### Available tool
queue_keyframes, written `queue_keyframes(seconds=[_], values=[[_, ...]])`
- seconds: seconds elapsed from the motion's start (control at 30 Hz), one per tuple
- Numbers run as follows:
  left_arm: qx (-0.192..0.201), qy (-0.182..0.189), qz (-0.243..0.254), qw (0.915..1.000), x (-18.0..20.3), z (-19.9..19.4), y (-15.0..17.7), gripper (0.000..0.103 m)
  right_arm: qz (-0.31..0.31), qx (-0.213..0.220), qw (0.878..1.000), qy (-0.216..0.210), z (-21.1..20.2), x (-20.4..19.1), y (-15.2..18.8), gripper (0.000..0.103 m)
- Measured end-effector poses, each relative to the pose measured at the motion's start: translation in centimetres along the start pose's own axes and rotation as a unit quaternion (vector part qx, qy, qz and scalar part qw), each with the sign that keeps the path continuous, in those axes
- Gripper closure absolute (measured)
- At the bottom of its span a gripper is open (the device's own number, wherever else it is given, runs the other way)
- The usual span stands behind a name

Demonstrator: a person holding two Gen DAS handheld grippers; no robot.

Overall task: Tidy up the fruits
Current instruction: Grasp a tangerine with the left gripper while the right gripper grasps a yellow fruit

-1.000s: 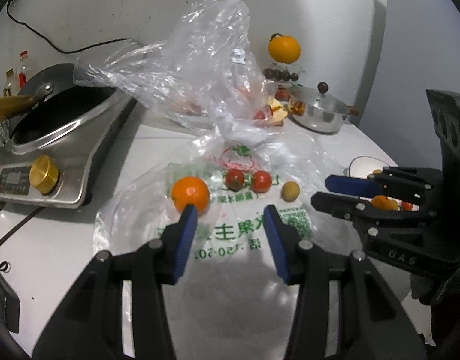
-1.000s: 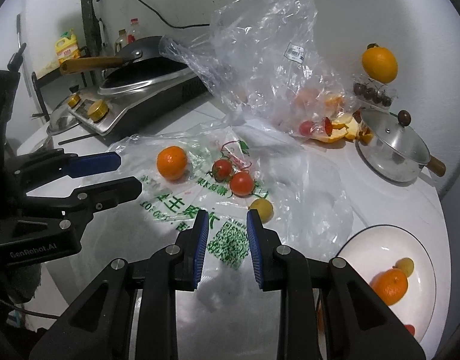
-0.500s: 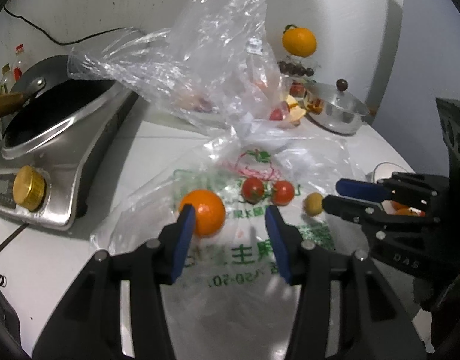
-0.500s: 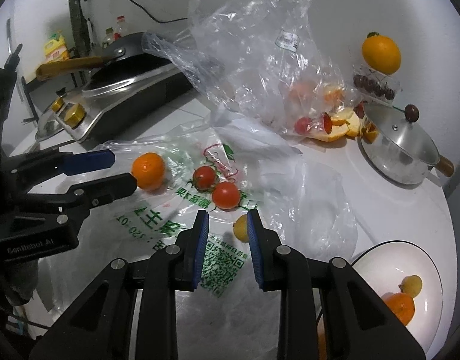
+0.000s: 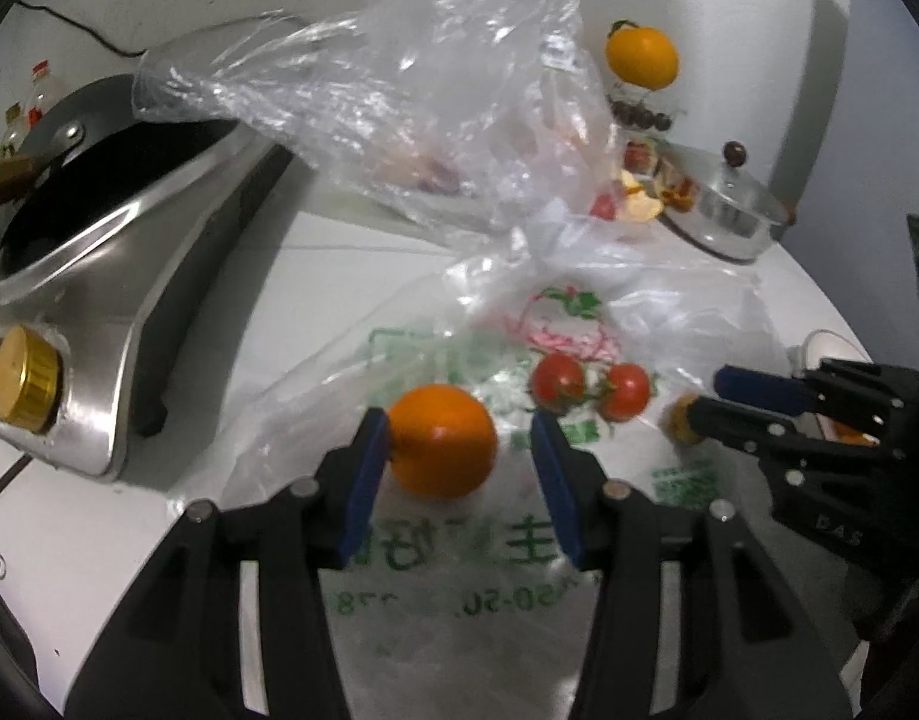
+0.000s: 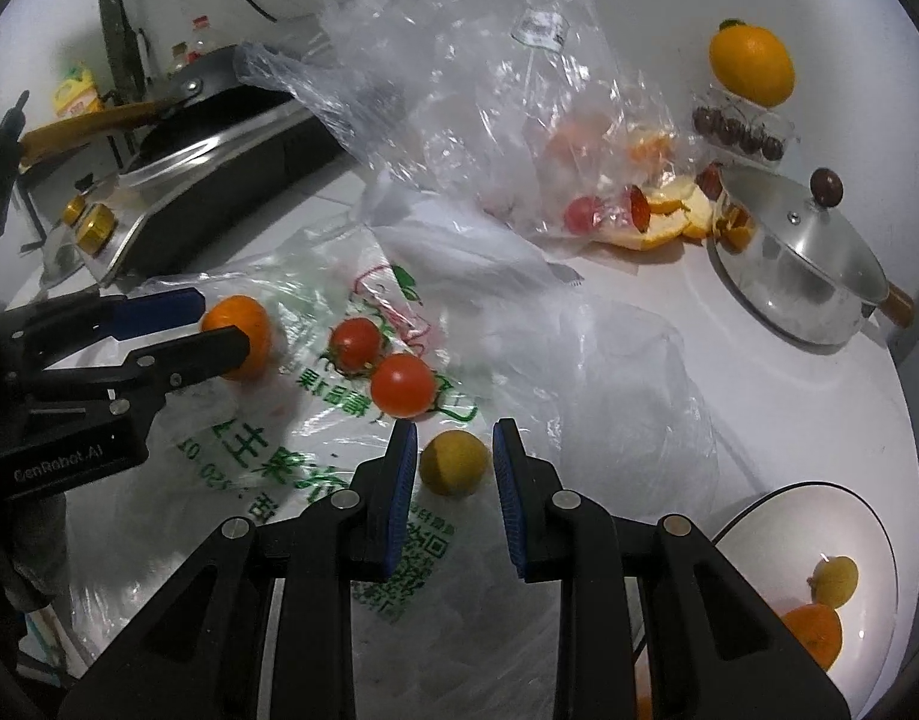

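Observation:
An orange (image 5: 443, 441) lies on a flat printed plastic bag (image 5: 519, 546), between the open fingers of my left gripper (image 5: 459, 456); it also shows in the right wrist view (image 6: 243, 330). Two red tomatoes (image 6: 378, 363) lie beside it. A small yellow fruit (image 6: 453, 461) sits between the open fingers of my right gripper (image 6: 453, 468). A white plate (image 6: 867, 546) at the lower right holds an orange (image 6: 813, 636) and a yellow fruit (image 6: 834, 582).
A crumpled clear bag (image 6: 489, 90) with fruit and peel stands behind. A steel lidded pot (image 6: 801, 264) is at the right. A stove with a black pan (image 5: 99, 192) is at the left. An orange (image 6: 750, 63) sits on a box of dark fruit by the wall.
Both grippers moved forward over the bag. The orange now lies between my left fingers and the yellow fruit between my right fingers, whose gap is wider.

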State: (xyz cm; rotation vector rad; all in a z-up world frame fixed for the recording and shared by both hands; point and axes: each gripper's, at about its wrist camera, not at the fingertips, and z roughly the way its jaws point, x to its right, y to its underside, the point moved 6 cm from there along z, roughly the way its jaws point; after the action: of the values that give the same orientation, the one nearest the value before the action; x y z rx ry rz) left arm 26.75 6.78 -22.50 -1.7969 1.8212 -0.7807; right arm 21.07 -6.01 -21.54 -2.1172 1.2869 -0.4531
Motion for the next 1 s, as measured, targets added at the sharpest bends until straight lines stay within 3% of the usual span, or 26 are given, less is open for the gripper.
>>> queue_keyframes(seconds=[0.1, 0.57, 0.77, 1.0], values=[[-0.008, 0.000, -0.012, 0.9999, -0.5, 0.7, 0.0, 0.043, 0.004, -0.007, 1.000, 0.001, 0.4, 0.2, 0.1, 0.074], [-0.016, -0.037, 0.002, 0.9992, -1.0, 2.4, 0.4, 0.043, -0.002, -0.030, 1.000, -0.002, 1.7, -0.4, 0.4, 0.070], [-0.006, -0.028, 0.008, 0.9996, -1.1, 2.1, 0.4, 0.058, -0.012, -0.030, 0.999, -0.004, 1.7, -0.8, 0.6, 0.075], [0.003, -0.014, 0.011, 0.9998, -0.8, 1.0, 0.9, 0.059, -0.018, -0.020, 1.000, -0.006, 1.0, -1.0, 0.6, 0.075]])
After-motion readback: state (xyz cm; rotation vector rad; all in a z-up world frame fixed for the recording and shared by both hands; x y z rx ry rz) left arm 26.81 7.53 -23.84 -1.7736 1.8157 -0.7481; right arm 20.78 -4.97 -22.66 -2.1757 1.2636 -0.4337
